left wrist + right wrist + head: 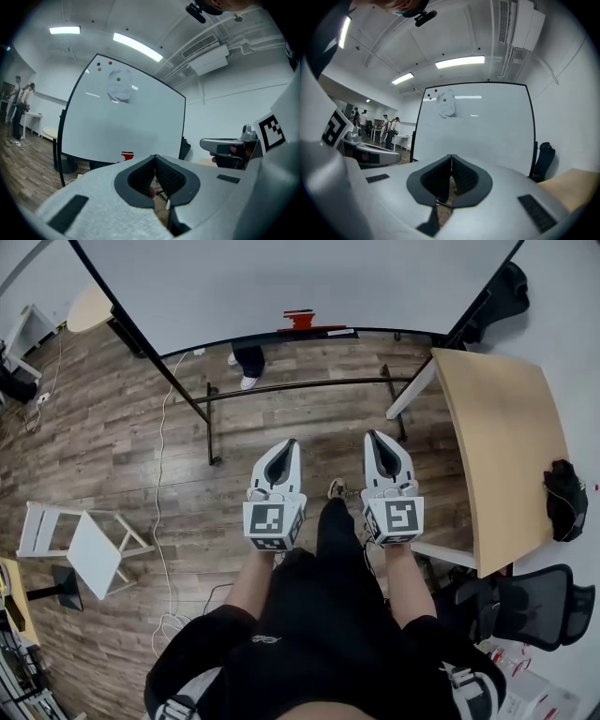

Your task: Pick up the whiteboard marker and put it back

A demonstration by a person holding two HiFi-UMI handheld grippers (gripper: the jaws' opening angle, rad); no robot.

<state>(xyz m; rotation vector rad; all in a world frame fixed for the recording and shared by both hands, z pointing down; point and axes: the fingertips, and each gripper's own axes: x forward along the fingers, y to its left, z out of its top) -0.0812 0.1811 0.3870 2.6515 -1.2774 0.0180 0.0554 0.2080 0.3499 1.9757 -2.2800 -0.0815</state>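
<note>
While both claws hang side by side above the wood floor (112,427), neither carries anything. Left gripper (292,443): jaws pressed together, empty. Right gripper (373,436): same, tips meeting, nothing between. Whiteboard (281,282) stands ahead of both, well apart. Red item (302,319) sits on its ledge, ahead and roughly between the two claws; too small to tell if it's the marker. Desk (506,427) is near the right gripper's outer side.
</note>
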